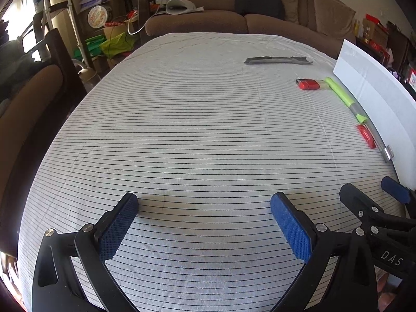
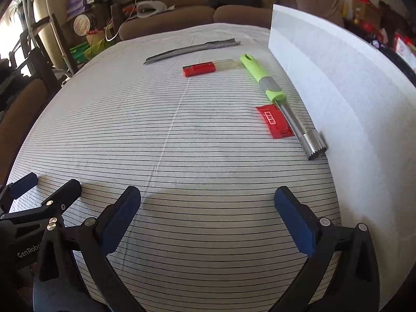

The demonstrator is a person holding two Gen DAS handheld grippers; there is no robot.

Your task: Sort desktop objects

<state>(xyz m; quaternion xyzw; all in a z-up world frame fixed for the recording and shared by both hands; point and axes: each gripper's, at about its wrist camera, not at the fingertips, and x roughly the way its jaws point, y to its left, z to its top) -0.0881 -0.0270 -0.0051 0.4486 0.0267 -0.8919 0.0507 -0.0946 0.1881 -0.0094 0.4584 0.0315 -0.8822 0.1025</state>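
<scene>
Corer (image 2: 280, 97): green handle, steel tube with a toothed end; lies on the bench along the foot of the white box (image 2: 338, 83), toothed end nearest the camera and touching or just beside the box wall.

Red packet (image 2: 275, 124): flat, with white print; lies against the left side of the corer's tube.

Red lighter (image 2: 199, 69): lies on its side with a clear pale end toward the corer's handle, just short of it.

Grey tool (image 2: 192, 49): long, flat, serrated at one end; lies farthest back, apart from the others.

Bench (image 2: 182, 143): covered in a white cloth with thin dark stripes; all four items sit in its far right part, the near half bare.

Right gripper (image 2: 208, 208): over the near edge, blue-padded fingers spread wide, grasping nothing.

Left gripper (image 1: 204, 208): alongside, near the same edge, fingers likewise spread and empty. From its view the corer (image 1: 340, 92), packet (image 1: 366, 136) and lighter (image 1: 308, 84) lie far right by the box (image 1: 377, 98), the grey tool (image 1: 278, 60) beyond.

Surroundings: brown sofa (image 1: 260, 18) behind the bench; cluttered shelves and bags at left.
</scene>
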